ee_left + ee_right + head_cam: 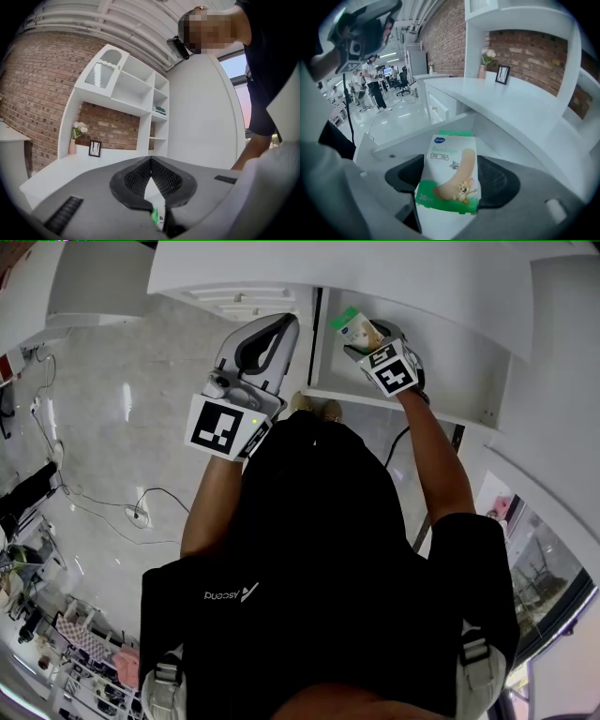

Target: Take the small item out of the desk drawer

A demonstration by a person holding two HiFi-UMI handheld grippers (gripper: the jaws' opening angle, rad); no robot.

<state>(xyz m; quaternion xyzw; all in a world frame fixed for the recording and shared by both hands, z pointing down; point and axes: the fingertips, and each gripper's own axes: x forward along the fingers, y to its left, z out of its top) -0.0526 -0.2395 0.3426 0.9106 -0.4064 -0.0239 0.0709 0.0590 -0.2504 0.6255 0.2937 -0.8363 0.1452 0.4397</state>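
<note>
"Surface (520,108) first: white, long, set against a brick wall (525,47)."
"Drawer (408,138)?"
"Standing open under the front edge, white like the rest."
"Left tool (151,165)?"
"Clenched on nothing, tips meeting, off to the left of the drawer, over the floor (141,409)."
"Right tool (452,187)?"
"Clamped on the bandage box (447,159), pads (499,183) against both sides."
"Whereabouts of the box?"
"Upright between the pads, above the open drawer, green band low, cartoon plaster printed on the face."
</note>
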